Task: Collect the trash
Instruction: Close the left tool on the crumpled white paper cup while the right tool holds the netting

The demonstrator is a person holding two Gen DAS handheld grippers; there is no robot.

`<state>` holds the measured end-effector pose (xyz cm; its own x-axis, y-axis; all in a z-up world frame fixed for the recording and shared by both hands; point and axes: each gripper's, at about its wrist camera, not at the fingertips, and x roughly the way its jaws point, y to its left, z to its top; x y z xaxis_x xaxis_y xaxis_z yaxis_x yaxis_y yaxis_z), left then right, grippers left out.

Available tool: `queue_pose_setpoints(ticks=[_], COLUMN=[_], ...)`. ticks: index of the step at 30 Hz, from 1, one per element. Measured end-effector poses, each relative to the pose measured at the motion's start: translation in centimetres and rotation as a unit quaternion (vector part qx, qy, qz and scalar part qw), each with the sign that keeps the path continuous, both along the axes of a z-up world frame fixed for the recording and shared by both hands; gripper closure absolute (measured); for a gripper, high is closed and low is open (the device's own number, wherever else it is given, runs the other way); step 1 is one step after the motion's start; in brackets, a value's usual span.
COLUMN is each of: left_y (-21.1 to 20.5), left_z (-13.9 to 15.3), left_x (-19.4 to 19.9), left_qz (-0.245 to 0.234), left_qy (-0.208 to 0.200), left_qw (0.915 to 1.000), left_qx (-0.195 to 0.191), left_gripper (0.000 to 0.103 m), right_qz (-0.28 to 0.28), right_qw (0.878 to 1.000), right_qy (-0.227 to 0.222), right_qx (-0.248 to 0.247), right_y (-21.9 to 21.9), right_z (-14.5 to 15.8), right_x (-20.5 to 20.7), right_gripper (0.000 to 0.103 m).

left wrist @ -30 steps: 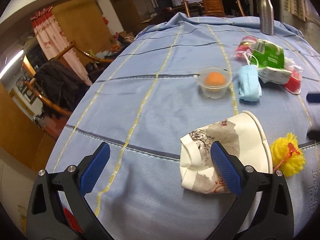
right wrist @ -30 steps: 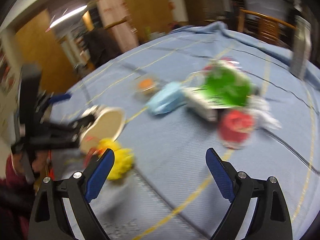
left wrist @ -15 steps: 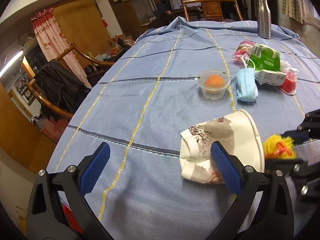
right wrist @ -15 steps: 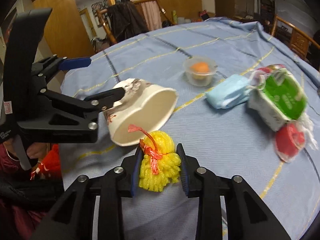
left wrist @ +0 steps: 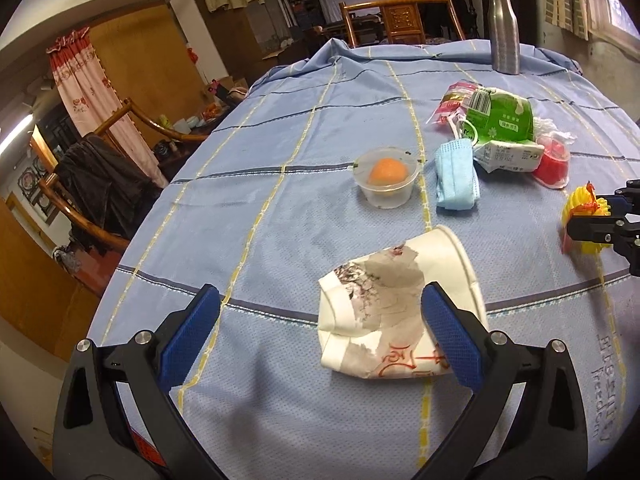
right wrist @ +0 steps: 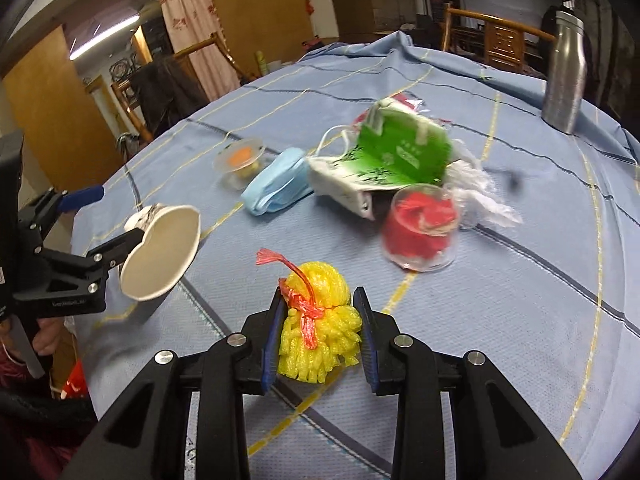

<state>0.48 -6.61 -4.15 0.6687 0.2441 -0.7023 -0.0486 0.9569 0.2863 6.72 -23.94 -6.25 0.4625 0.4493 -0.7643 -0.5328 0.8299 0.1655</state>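
Two pieces are in hand, the yellow net [right wrist: 320, 320] pinched by the right gripper [right wrist: 318, 330] and the paper cup [left wrist: 396, 312] speared on a left gripper [left wrist: 320, 344] finger with its fingers spread, while the mask [left wrist: 456, 180], wrappers [left wrist: 500, 128] and small cups remain on the tabletop [left wrist: 280, 208].

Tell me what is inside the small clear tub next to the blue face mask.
The clear tub holds one round orange lump, perhaps fruit or a yolk. In the right wrist view something pale yellowish also shows low in the tub. The tub's floor beneath the lump is covered.
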Motion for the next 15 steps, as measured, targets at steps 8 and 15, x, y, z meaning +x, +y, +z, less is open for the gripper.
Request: queue_pose_setpoints(ticks=[8,15], left_y=[-1.7,-2.4], left_z=[1.5,-0.7], left_x=[0.1,1.4], left_qz=[-0.027,-0.031], left_qy=[-0.021,0.013], left_qw=[0.9994,0.9994], left_qx=[-0.004,-0.002], left_gripper=[0.006,0.006], right_qz=[-0.004,-0.008], right_qw=[1.000,1.000], right_qy=[0.007,0.015], right_qx=[0.008,0.012], right_y=[-0.7,-0.8], right_z=[0.0,-0.1], right_x=[-0.1,0.1], right_gripper=[0.068,0.067])
